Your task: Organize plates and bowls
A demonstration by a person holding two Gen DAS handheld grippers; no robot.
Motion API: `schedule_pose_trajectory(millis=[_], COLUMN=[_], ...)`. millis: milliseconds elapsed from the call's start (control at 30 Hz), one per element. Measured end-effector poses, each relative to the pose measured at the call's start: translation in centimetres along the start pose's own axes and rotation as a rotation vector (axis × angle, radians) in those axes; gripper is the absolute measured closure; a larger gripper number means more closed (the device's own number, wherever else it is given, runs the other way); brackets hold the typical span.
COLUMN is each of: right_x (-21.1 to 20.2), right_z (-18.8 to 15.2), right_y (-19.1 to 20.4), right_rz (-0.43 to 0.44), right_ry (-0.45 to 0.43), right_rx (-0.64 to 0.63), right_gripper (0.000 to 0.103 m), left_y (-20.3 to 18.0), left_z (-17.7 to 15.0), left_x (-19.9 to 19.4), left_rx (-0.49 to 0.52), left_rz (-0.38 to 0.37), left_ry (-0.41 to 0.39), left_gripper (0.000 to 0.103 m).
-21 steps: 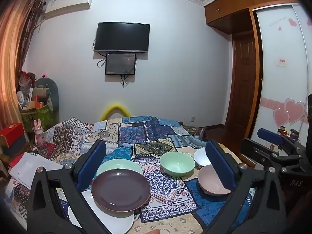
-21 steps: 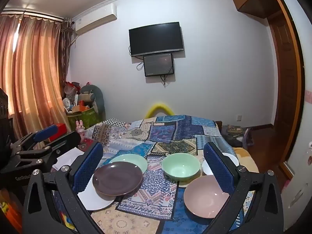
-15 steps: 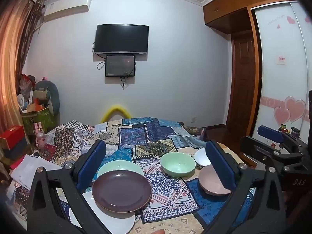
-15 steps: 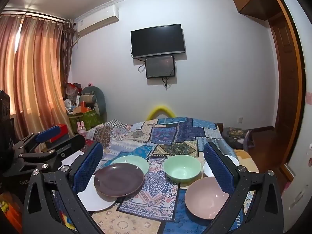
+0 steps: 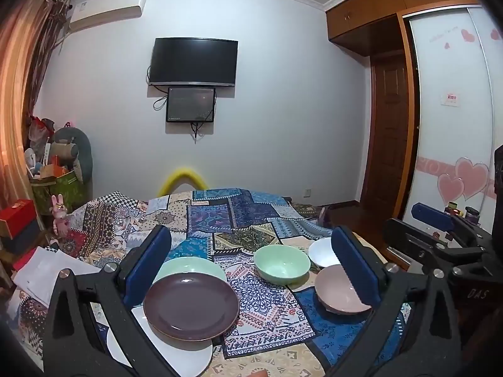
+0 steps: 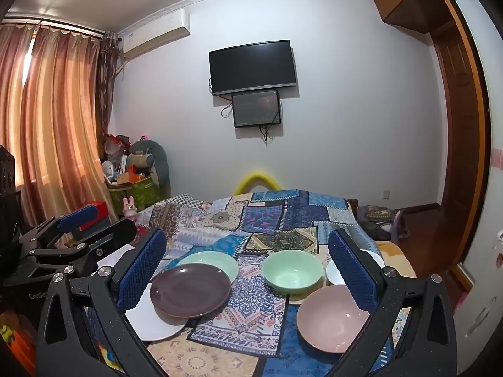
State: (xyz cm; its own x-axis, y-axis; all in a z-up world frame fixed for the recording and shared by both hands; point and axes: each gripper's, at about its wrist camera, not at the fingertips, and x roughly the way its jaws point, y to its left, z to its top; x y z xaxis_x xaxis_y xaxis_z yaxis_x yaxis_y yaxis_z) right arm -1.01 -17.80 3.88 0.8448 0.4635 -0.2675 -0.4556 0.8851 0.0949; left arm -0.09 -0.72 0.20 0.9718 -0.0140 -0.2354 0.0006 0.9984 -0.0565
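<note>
Plates and bowls sit spread out on the patchwork cloth [image 5: 245, 220] that covers the bed, and nothing is sorted yet. On your left, the brown plate [image 5: 191, 306] lies on top, partly over the white plate [image 5: 176, 358] near you and the green plate [image 5: 191, 267] behind it. They overlap like a sloppy pile, so the brown one looks like the easy one to lift first.

On your right, the green bowl [image 5: 280, 264] stands alone in the middle. The pink bowl [image 5: 338, 292] sits near you, and the white bowl [image 5: 320, 251] is just behind it, close to the bed's edge. The bowls are not inside each other yet. They look like they could nest, I think.

Your left gripper [image 5: 251, 270] is spread wide with nothing in it. It hangs above the dishes, tipped a little down, so you can see all of them between the blue pads [image 5: 147, 265].

Your right gripper [image 6: 248, 270] is wide too, and it holds nothing. It hangs over the bowl side. Each gripper shows up at the edge of the other's view, so they are side by side.

Both are free, so you can pick any dish. Take care with the white bowl near the edge.
</note>
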Motion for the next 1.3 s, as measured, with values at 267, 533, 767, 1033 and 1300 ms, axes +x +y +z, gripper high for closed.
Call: schedule_pose_trajectory(millis=[267, 533, 767, 1033, 1300], right_x=[0.0, -0.18, -0.11, -0.14, -0.17], right_z=[0.01, -0.11, -0.14, -0.05, -0.03], right_y=[-0.12, -0.19, -0.23, -0.28, -0.32], right_rz=[-0.003, -0.007, -0.005, -0.006, -0.005], right_ry=[-0.002, -0.005, -0.002, -0.001, -0.002], right_rx=[0.002, 0.006, 0.008, 0.009, 0.01], right_gripper=[0.0, 0.0, 0.0, 0.0, 0.0], left_y=[0.27, 0.2, 0.31, 0.31, 0.36], left_z=[0.05, -0.16, -0.21, -0.2, -0.31], left_x=[-0.03, 0.13, 0.32, 0.44, 0.49], left_rx=[-0.003, -0.002, -0.011, -0.013, -0.019], left_rz=[-0.002, 0.003, 0.002, -0.001, -0.004], left_ry=[0.003, -0.001, 0.0, 0.004, 0.005], left_gripper=[0.0, 0.0, 0.0, 0.0, 0.0])
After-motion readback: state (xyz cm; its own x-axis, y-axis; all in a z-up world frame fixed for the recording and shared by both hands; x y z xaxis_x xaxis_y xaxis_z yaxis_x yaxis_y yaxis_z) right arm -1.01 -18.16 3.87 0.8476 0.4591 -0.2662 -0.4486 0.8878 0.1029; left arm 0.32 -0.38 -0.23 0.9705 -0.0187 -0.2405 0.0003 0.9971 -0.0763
